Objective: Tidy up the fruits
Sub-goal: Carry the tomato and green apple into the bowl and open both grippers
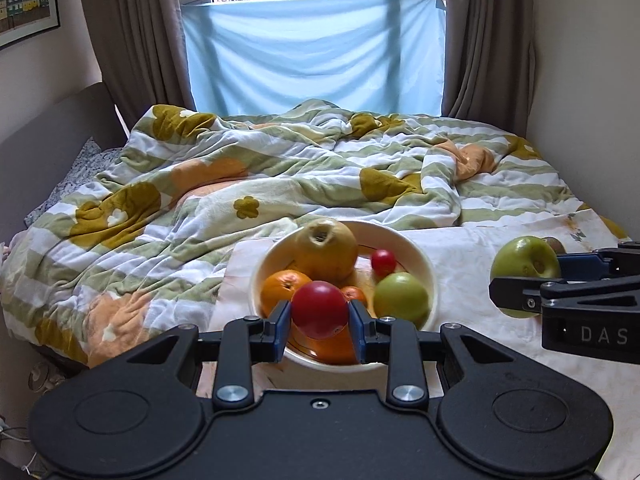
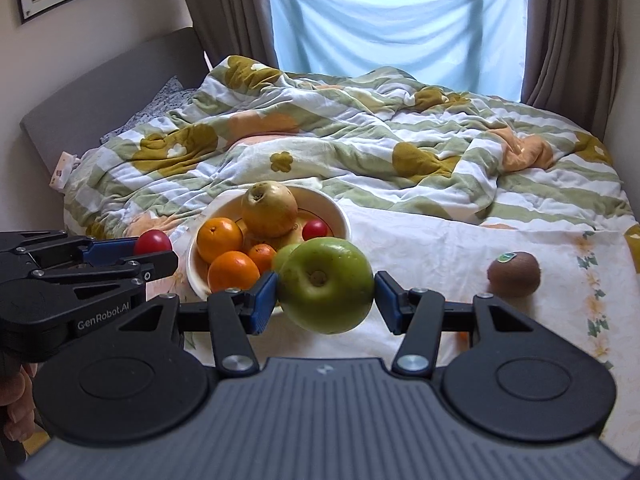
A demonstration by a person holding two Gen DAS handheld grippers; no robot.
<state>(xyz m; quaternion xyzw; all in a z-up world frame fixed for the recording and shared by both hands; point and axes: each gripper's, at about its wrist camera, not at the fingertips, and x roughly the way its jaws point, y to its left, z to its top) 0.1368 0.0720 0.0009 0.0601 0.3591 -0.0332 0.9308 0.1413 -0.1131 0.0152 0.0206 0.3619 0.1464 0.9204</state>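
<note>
A cream bowl (image 1: 424, 264) (image 2: 340, 216) sits on the bed and holds a yellow pear (image 1: 326, 250) (image 2: 270, 209), oranges (image 1: 284, 286) (image 2: 219, 239), a small red fruit (image 1: 383, 262) (image 2: 315, 229) and a green apple (image 1: 400, 296). My left gripper (image 1: 319, 314) (image 2: 154, 254) is shut on a red round fruit (image 1: 319, 309) (image 2: 152, 242), held above the bowl's near rim. To the right of the bowl, my right gripper (image 2: 326, 290) (image 1: 520, 280) is shut on a large green apple (image 2: 326, 284) (image 1: 524, 266). A brown kiwi (image 2: 514, 274) (image 1: 554, 243) lies on the sheet at the right.
A rumpled flowered quilt (image 1: 280, 168) (image 2: 360, 132) covers the bed behind the bowl. The fruit rests on a pale floral sheet (image 2: 440, 248). A grey headboard (image 2: 112, 92) runs along the left, curtains (image 1: 132, 32) and a window at the back. A hand (image 2: 16, 408) shows at lower left.
</note>
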